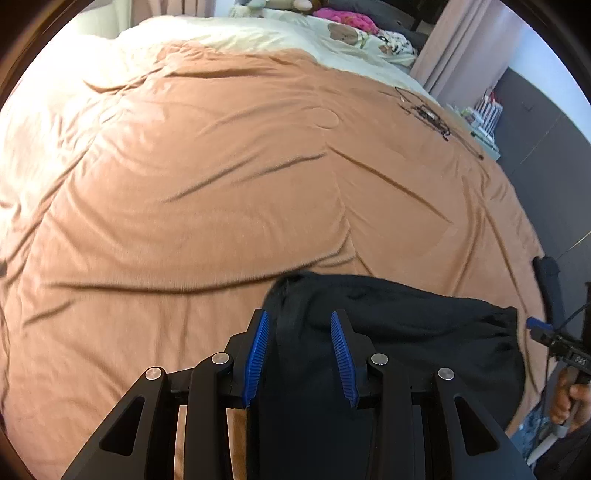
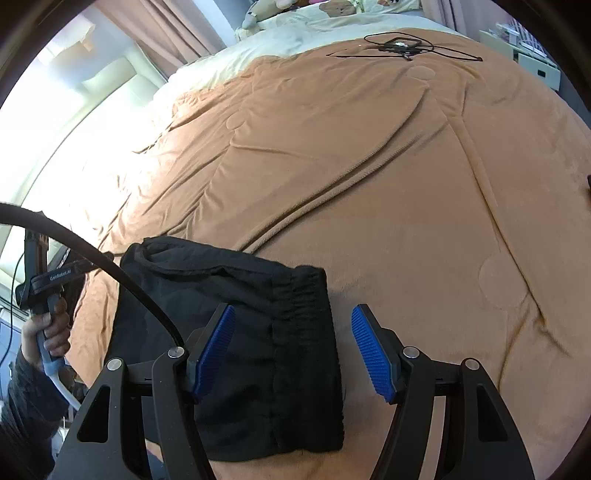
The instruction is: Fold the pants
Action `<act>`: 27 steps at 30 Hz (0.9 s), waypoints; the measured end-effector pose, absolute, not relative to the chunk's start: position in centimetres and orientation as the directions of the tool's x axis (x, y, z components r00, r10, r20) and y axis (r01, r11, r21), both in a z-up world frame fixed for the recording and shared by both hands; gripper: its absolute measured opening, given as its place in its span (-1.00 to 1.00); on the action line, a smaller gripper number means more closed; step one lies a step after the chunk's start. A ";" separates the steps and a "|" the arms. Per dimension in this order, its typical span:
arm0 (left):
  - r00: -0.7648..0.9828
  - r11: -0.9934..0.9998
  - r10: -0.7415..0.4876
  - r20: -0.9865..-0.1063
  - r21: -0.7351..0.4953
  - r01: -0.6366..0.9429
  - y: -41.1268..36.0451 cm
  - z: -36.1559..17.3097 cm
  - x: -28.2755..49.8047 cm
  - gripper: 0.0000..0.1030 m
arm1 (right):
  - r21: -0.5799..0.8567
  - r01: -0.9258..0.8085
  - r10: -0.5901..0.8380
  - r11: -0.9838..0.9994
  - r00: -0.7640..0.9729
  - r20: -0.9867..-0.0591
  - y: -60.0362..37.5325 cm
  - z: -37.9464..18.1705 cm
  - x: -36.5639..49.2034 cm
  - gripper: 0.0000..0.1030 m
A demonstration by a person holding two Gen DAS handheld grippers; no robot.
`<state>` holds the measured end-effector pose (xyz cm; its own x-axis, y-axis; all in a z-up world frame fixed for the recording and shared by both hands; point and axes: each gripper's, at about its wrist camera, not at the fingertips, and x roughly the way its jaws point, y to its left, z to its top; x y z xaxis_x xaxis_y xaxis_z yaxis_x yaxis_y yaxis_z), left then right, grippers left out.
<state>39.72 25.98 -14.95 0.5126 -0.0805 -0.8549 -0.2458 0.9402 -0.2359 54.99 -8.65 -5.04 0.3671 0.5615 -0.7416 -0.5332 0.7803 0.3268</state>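
The black pants (image 1: 406, 332) lie folded in a compact bundle on the orange-brown bed cover, near the bed's front edge. My left gripper (image 1: 300, 354) is open, its blue pads on either side of the bundle's left end, just above it. In the right wrist view the pants (image 2: 255, 332) show their elastic waistband on the right side. My right gripper (image 2: 291, 350) is open over that waistband edge, the left pad above the cloth and the right pad above the bare cover. Neither gripper holds cloth.
The orange-brown cover (image 1: 221, 184) spans the bed, wrinkled. A black cable tangle (image 1: 428, 114) lies at the far right, also in the right wrist view (image 2: 402, 46). Pillows and plush toys (image 1: 347, 22) sit at the head. A dark cabinet (image 1: 535, 122) stands right of the bed.
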 end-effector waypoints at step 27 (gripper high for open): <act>0.562 0.947 -0.068 -0.824 -0.231 -0.224 27.4 -15.5 41.6 -0.90 | 0.169 -0.545 0.447 0.821 0.429 -0.785 -4.1 -6.6 57.3 -0.76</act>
